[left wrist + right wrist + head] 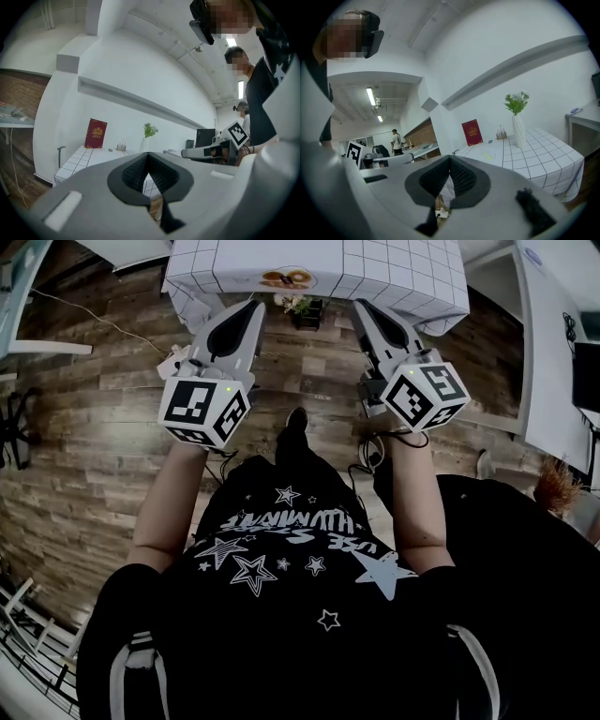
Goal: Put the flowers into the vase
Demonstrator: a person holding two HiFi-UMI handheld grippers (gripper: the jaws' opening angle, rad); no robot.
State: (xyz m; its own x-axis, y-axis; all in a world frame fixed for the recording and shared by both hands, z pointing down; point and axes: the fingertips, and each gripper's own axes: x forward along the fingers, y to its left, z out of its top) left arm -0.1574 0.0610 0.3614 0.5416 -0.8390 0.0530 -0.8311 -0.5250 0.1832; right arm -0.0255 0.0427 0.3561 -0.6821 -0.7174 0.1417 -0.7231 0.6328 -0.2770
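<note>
A tall white vase (517, 131) with green-and-white flowers (516, 101) stands on a table with a white checked cloth (539, 158). The left gripper view shows the same vase (144, 144) far off. In the head view my left gripper (255, 307) and right gripper (361, 307) are held side by side, pointing level at the table's near edge (319, 285). Both are shut with nothing between the pads, as the left gripper (148, 161) and the right gripper (450, 164) show in their own views. A small bunch of pale flowers in a dark holder (302, 307) sits on the floor between the two grippers' tips.
A red book (472, 132) leans on the wall behind the table, beside a small rack of bottles (502, 134). A yellow-brown flat thing (287, 277) lies on the cloth. The floor is wood planks (84, 456). White desks (553, 362) stand to the right, and a person stands far back (396, 139).
</note>
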